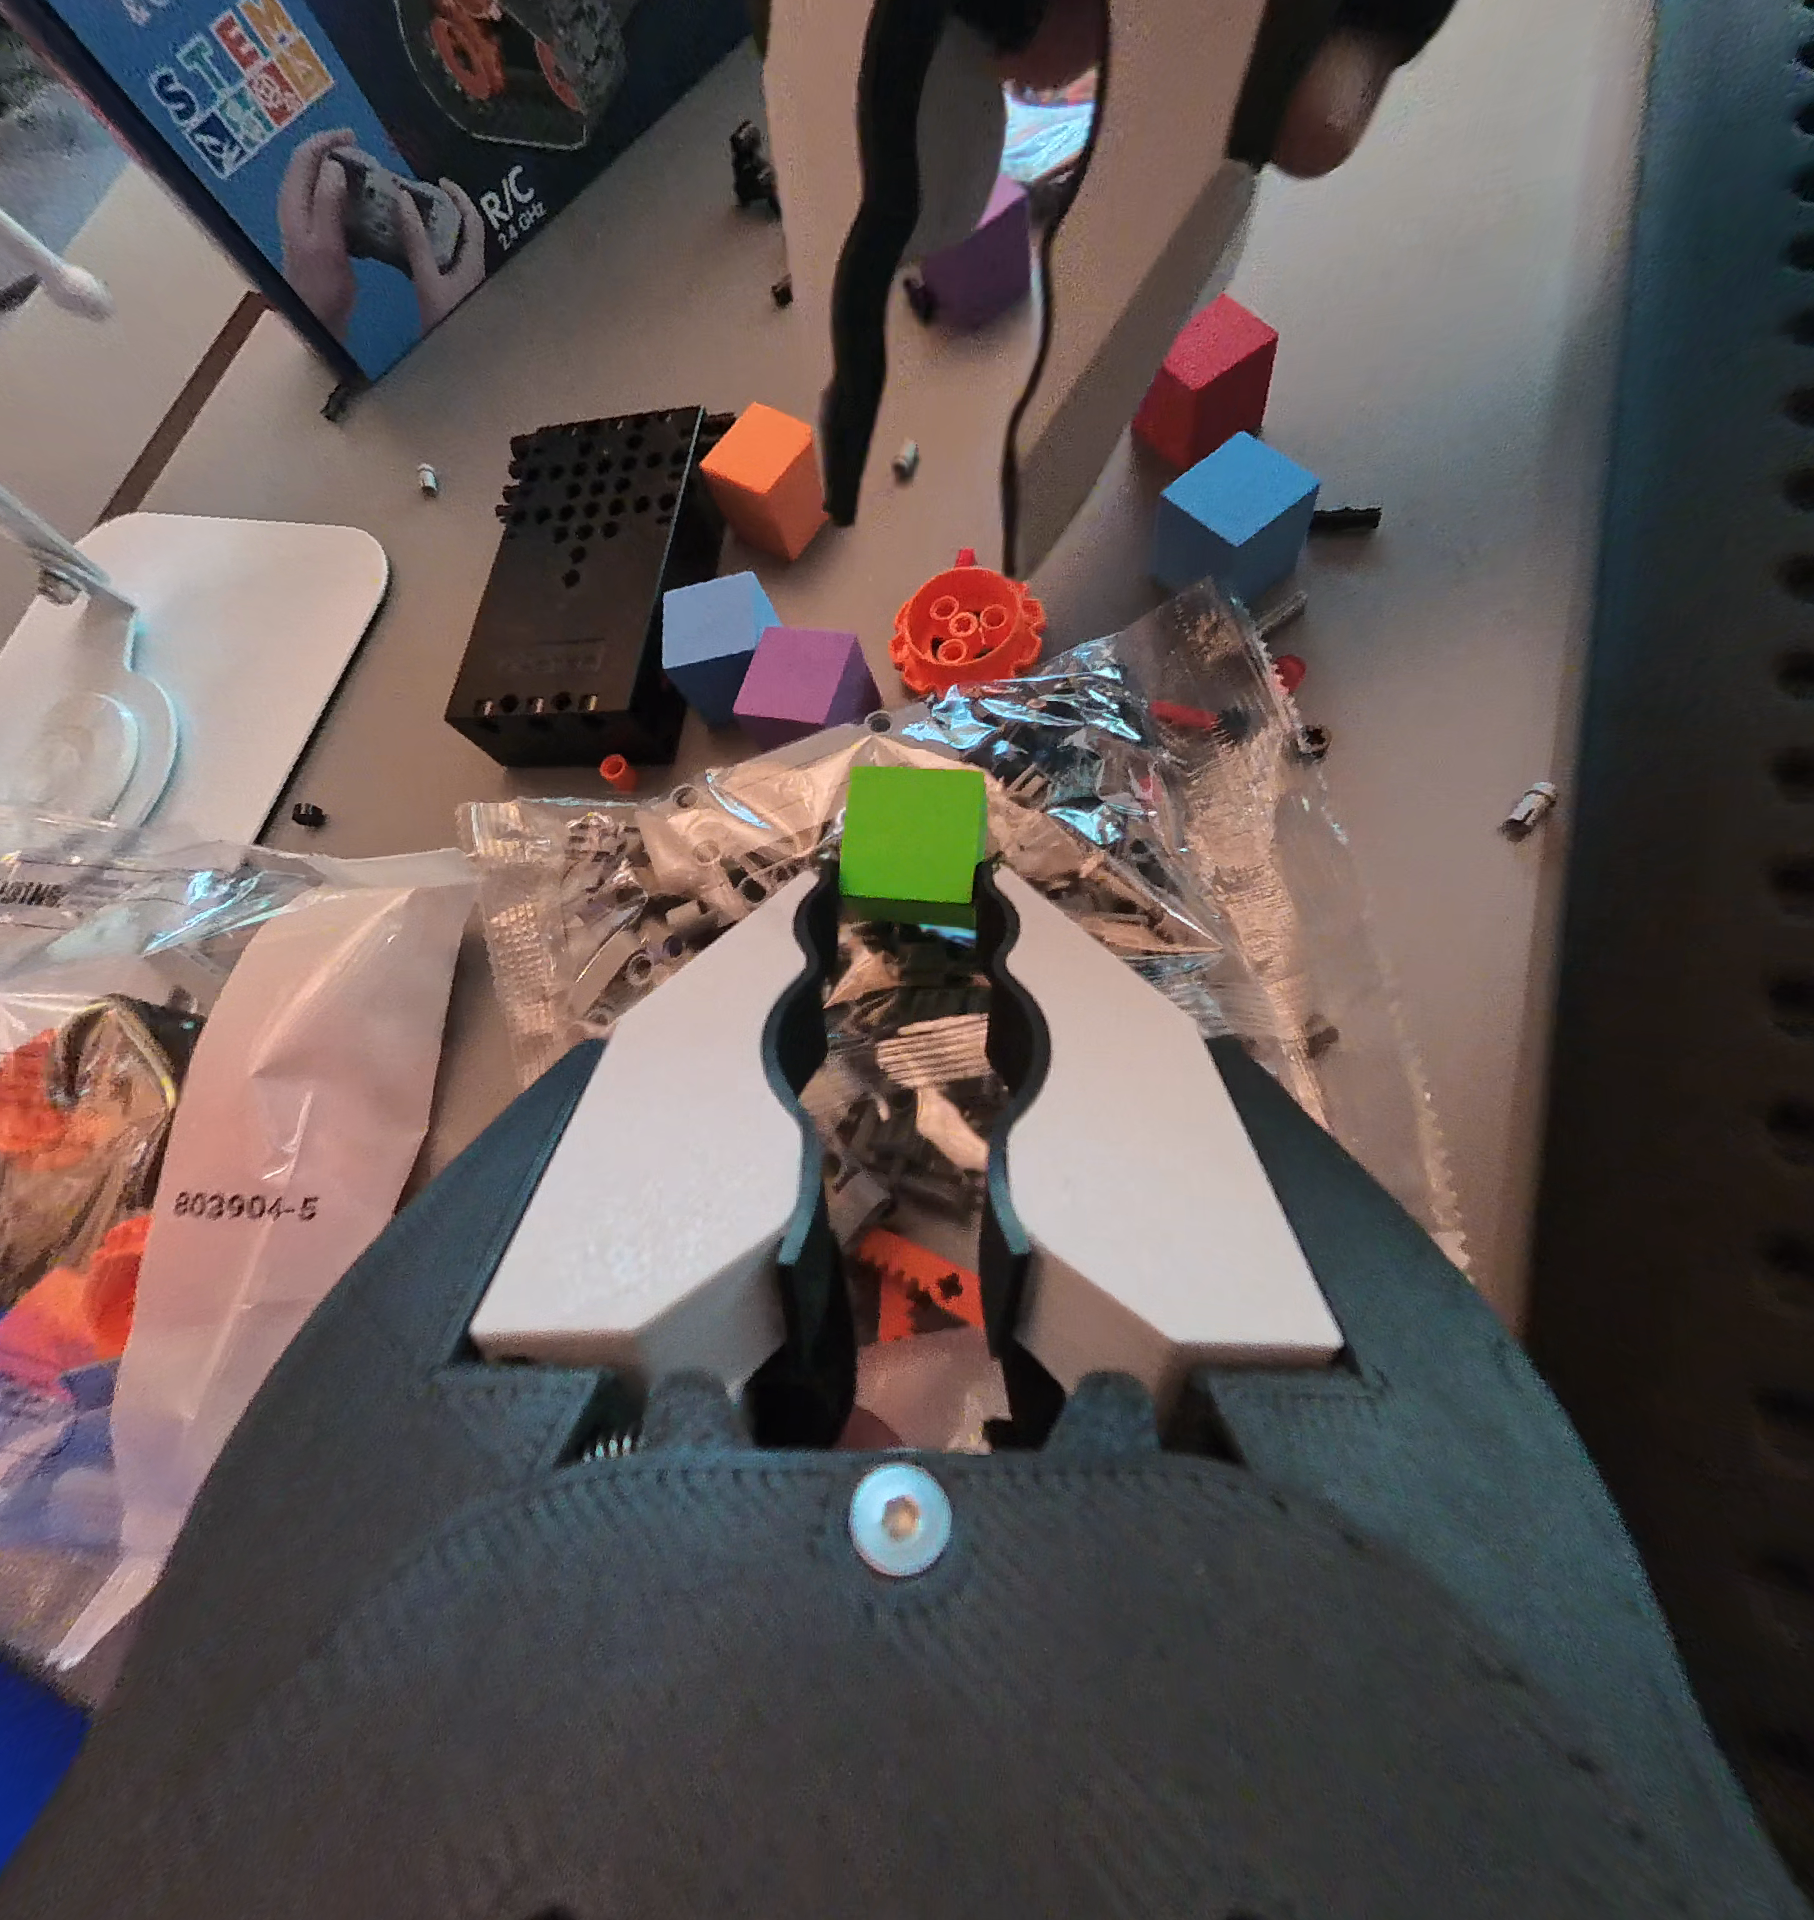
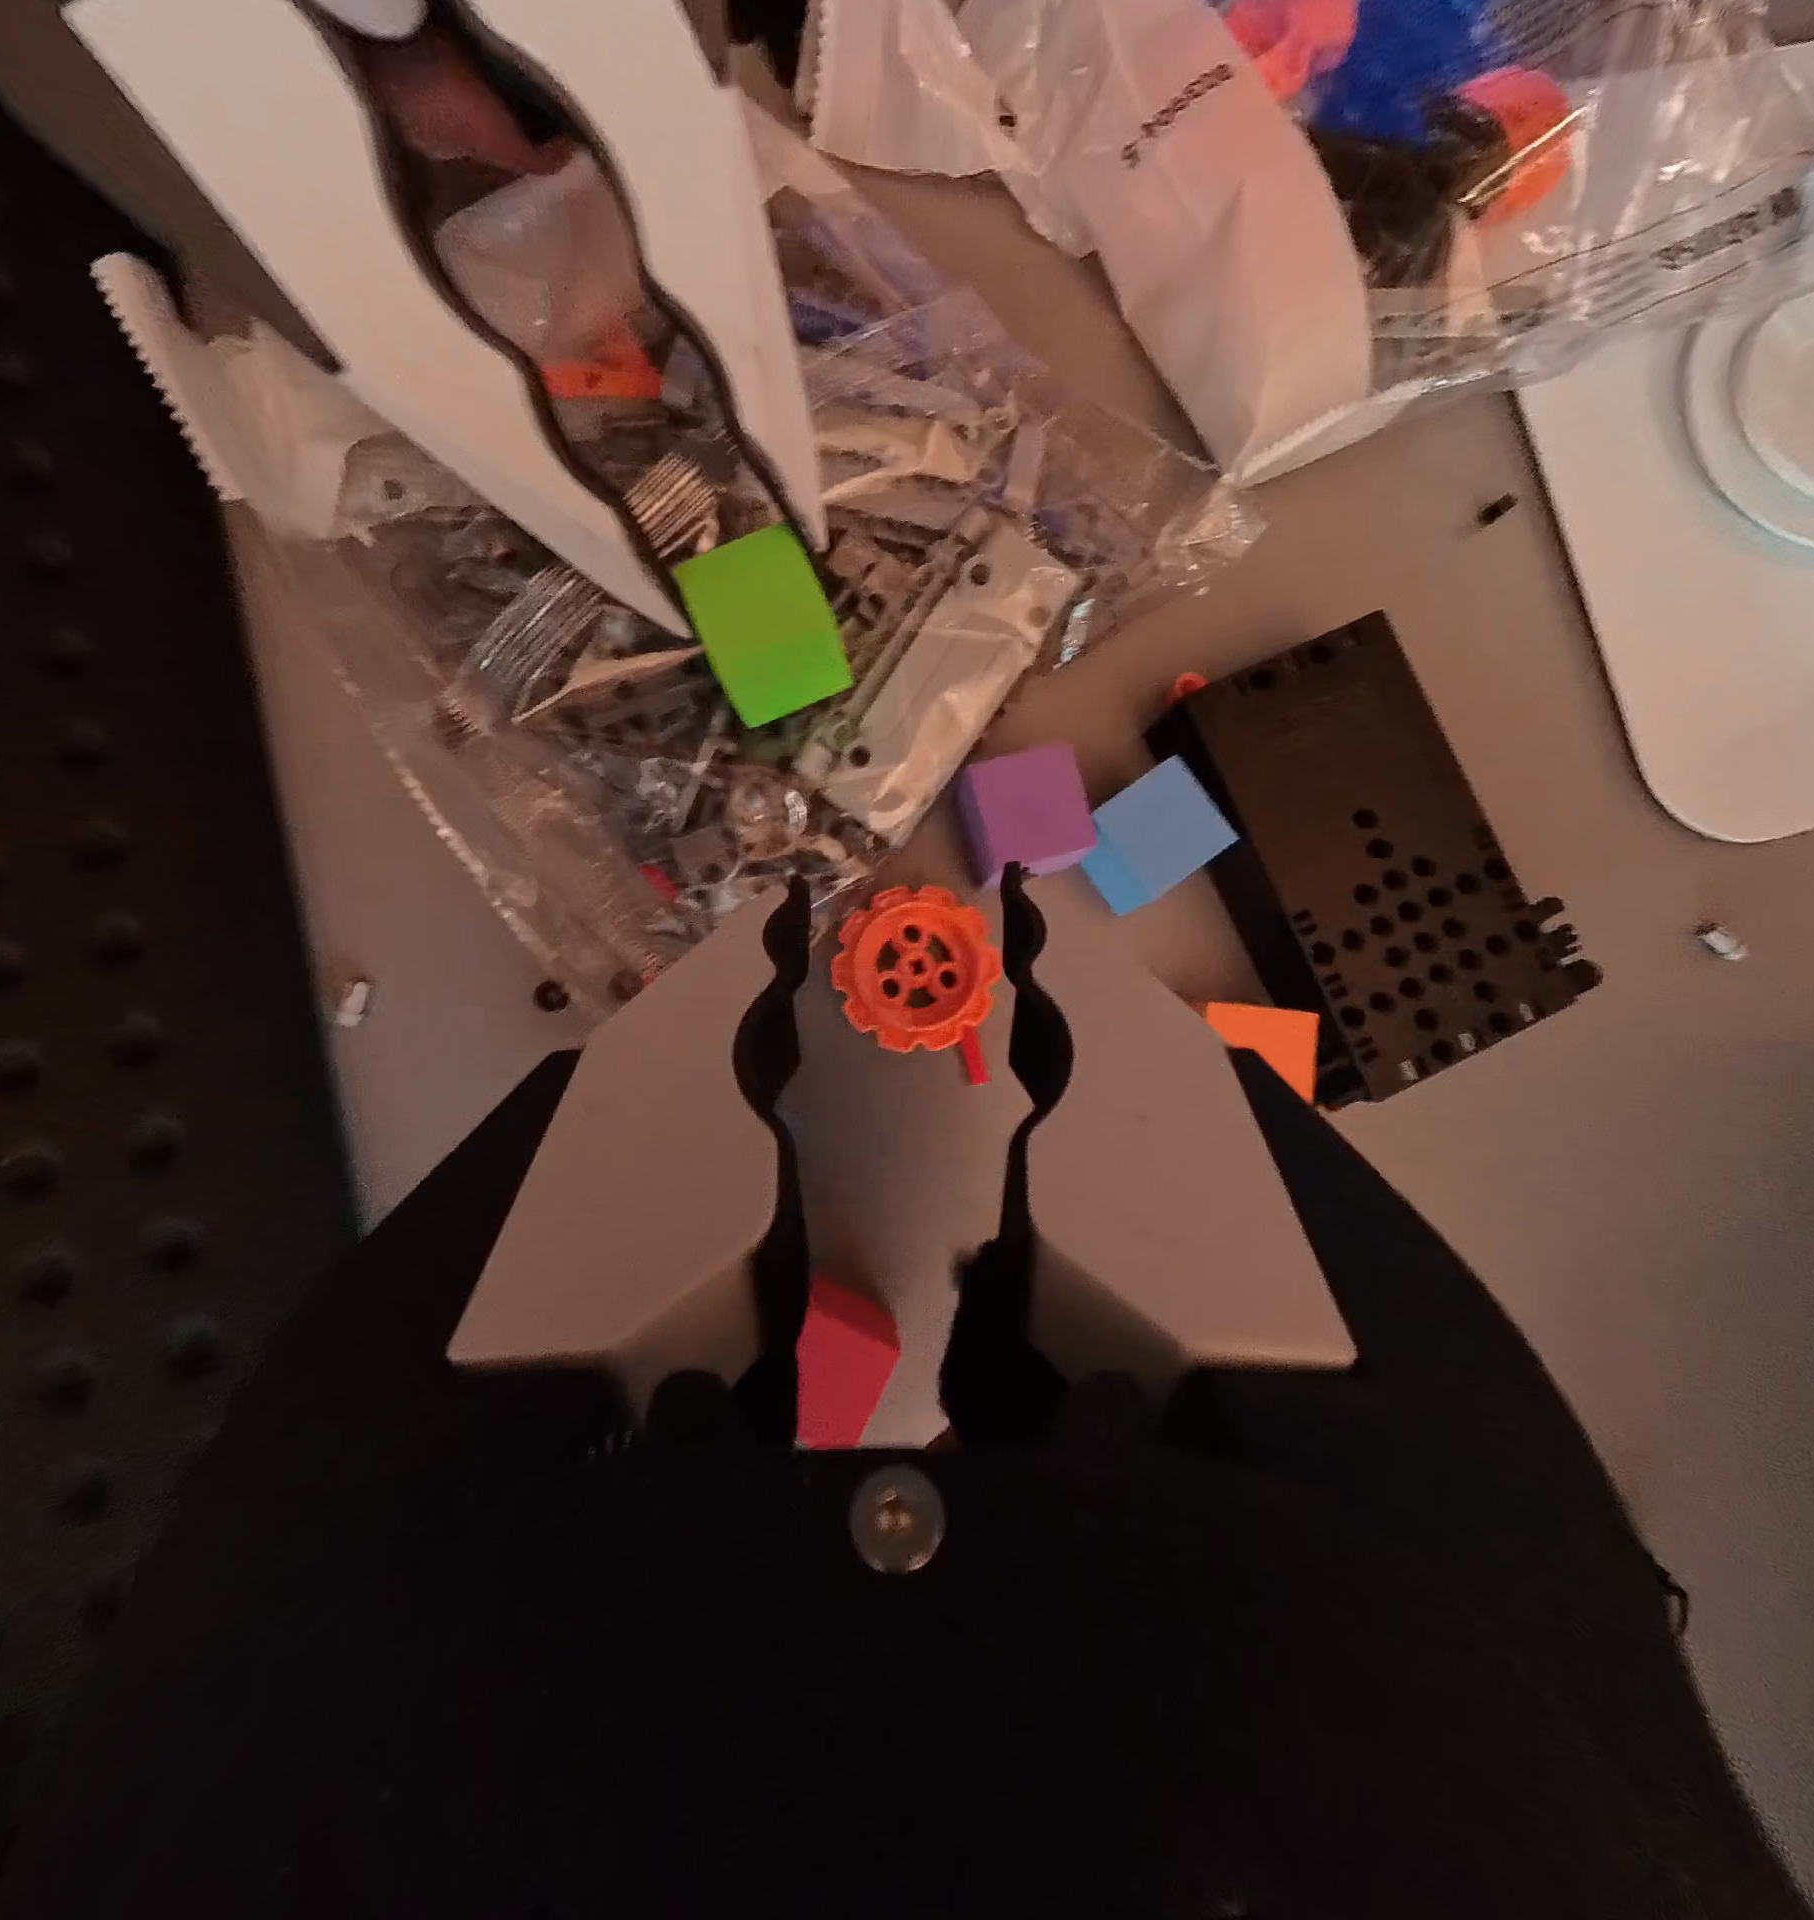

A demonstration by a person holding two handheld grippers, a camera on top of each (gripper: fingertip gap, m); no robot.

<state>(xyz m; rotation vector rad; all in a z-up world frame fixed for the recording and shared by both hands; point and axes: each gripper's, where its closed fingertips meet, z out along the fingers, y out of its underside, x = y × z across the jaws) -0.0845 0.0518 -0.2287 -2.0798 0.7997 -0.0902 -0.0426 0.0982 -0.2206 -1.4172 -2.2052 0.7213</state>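
My left gripper (image 1: 908,883) is shut on a bright green cube (image 1: 913,844) held at its fingertips, above a clear bag of small grey parts (image 1: 1079,831). It also shows in the right wrist view (image 2: 752,582) with the green cube (image 2: 768,634). My right gripper (image 2: 903,888) is open and hovers over an orange gear wheel (image 2: 915,982) lying on the table between its fingers. In the left wrist view the right gripper (image 1: 934,520) stands just behind the gear (image 1: 965,629).
A purple cube (image 2: 1022,816) and a light blue cube (image 2: 1157,831) lie beside a black perforated box (image 2: 1381,852). An orange cube (image 1: 768,478), a red cube (image 1: 1204,390) and a blue cube (image 1: 1235,514) lie farther back. There are more bags of parts (image 1: 103,1143) at left, a white pad (image 1: 238,644) and a blue carton (image 1: 363,156). Some 7 cm of space lies between my two pairs of fingers. The blue carton (image 1: 363,156) lies some 25 cm from my right tips, 35 cm from my left tips.
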